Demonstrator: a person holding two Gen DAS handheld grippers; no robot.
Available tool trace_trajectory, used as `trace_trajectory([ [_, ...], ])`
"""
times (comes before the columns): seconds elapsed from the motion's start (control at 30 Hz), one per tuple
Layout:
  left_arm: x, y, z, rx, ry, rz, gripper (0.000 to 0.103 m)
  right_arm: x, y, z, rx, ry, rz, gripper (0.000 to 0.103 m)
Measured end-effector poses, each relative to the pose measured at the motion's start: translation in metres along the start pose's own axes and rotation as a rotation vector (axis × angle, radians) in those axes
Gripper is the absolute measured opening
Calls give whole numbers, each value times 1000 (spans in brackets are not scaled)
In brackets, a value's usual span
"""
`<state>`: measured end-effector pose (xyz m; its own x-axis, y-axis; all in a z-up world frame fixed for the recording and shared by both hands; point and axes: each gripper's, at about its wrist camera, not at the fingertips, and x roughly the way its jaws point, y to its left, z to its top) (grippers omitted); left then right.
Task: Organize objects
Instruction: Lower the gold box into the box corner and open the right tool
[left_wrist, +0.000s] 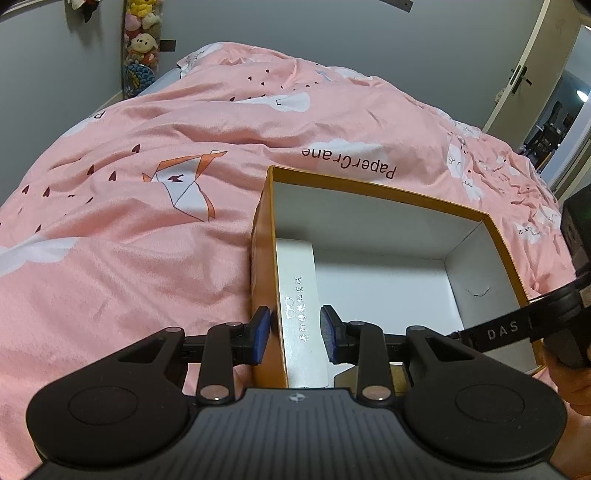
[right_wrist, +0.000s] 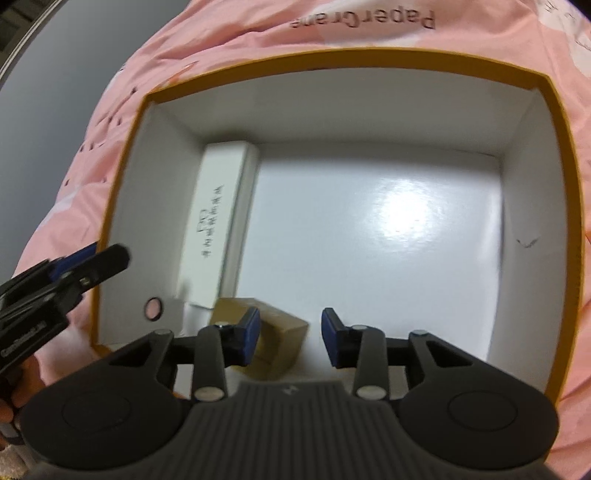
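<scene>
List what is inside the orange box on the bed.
Inside the orange box: a long white carton lying along its left wall, and a small brown cardboard box at the near edge. The right gripper covers part of the near floor.

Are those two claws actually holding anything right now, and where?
Nothing looks clamped. The left fingers straddle the left wall of the orange box, with a gap on the inside. The right fingers stand open over the small brown box.

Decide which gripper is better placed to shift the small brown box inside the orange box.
Right, probably: the right gripper hangs open just above the brown box; the left gripper straddles the orange box at its wall.
</scene>
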<state>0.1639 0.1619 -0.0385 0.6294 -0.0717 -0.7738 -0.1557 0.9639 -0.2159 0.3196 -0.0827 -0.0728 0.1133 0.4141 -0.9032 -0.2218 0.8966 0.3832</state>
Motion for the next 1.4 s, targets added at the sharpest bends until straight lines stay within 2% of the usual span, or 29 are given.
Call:
trace_trajectory([
  [0.1,0,0,0,-4,0,2,36,10,1,7,2,-7,13,37],
  [0.17,0,-1,0,-5,1,2,35,20,7,12,-25,6,12,31],
  [0.33,0,-1,1,-7,4,3,35,50,25,19,-114,119,37,21],
  [0.4,0,-1,1,-10,3,4,35,54,31,20,-154,120,32,21],
  [0.57,-2,1,1,-25,-3,-7,35,55,28,23,-126,114,45,22],
  [0.73,-7,4,1,-53,-18,-22,35,35,11,24,-102,57,-16,23],
  [0.87,-8,5,1,-70,-23,-23,35,26,-6,17,-87,55,-63,23],
  [1.07,-8,5,0,-74,-25,-21,35,43,5,0,-96,135,3,15],
  [1.13,-8,5,0,-76,-23,-21,35,48,14,-1,-124,144,-19,8],
  [1.23,-8,7,0,-82,-23,-20,35,54,17,-1,-133,153,-33,3],
  [1.4,-8,9,-2,-89,-25,-25,33,57,23,-1,-176,143,-57,3],
])
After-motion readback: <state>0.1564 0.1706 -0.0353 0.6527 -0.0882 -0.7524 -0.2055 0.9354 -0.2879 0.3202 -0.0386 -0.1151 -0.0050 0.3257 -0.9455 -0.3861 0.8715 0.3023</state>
